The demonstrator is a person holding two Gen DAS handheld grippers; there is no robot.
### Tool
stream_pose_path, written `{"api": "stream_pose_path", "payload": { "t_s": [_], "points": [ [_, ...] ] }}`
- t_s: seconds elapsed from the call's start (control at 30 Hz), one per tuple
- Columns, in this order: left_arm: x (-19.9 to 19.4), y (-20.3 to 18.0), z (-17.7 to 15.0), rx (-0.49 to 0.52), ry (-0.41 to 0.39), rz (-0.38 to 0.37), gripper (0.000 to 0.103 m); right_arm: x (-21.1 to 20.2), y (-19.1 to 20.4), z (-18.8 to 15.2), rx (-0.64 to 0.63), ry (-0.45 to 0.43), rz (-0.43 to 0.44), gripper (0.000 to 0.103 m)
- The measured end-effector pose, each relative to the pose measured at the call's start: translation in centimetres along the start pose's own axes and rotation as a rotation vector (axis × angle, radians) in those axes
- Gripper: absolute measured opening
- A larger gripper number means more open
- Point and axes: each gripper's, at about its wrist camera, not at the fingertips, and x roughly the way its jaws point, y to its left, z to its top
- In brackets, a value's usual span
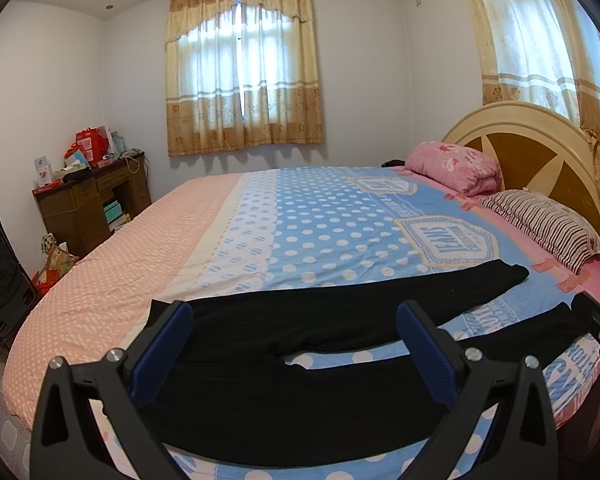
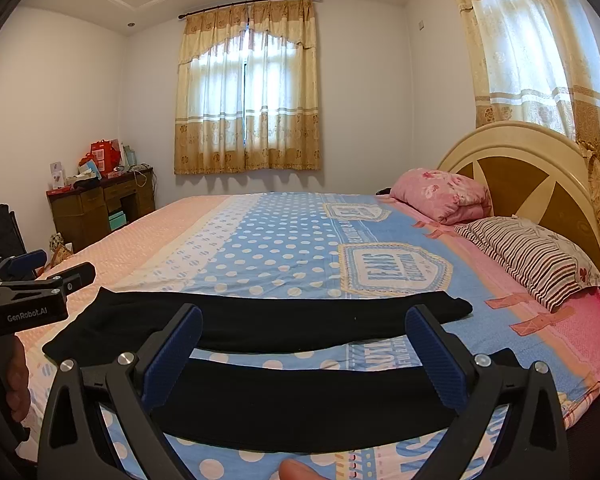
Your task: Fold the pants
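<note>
A pair of black pants (image 1: 300,360) lies spread across the near part of a bed (image 1: 112,280), waist to the left and both legs running right toward the pillows, a strip of blue dotted bedsheet (image 1: 312,216) showing between the legs.

The left gripper (image 1: 294,344) hangs above the waist and upper legs with its blue-padded fingers (image 1: 162,354) spread as wide as they go, gripping nothing; whether the tips brush the cloth cannot be told. The right gripper (image 2: 304,348) is likewise spread fully apart over the nearer leg, farther along toward the hems, with nothing pinched between its pads.

Only the left wrist view takes in the crotch, where the two legs part. Only the right wrist view shows the left gripper from outside, at the left edge above the waist end, with part of a hand (image 2: 18,380) below it, and a fingertip (image 2: 300,470) at the bottom edge.

Around the room, from left: a dark folded frame (image 1: 0,272) beside the bed, a brown desk (image 1: 92,208) piled with red boxes (image 1: 90,146), a curtained window (image 1: 242,72) on the far wall, a pink pillow (image 1: 456,168) and a striped pillow (image 1: 548,228) against a cream headboard (image 1: 536,136), and a second curtain (image 1: 540,36) at far right. Nothing lies on the pants themselves.
</note>
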Motion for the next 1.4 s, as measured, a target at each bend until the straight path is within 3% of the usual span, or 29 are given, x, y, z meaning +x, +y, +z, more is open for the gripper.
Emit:
{"api": "stream_pose_path", "payload": {
  "t_s": [1.4],
  "points": [
    [0.12,0.87,-0.06,-0.011,-0.002,0.002,0.103,0.23,0.24,-0.39,-0.005,0.005,0.001,0.102]
  ]
}}
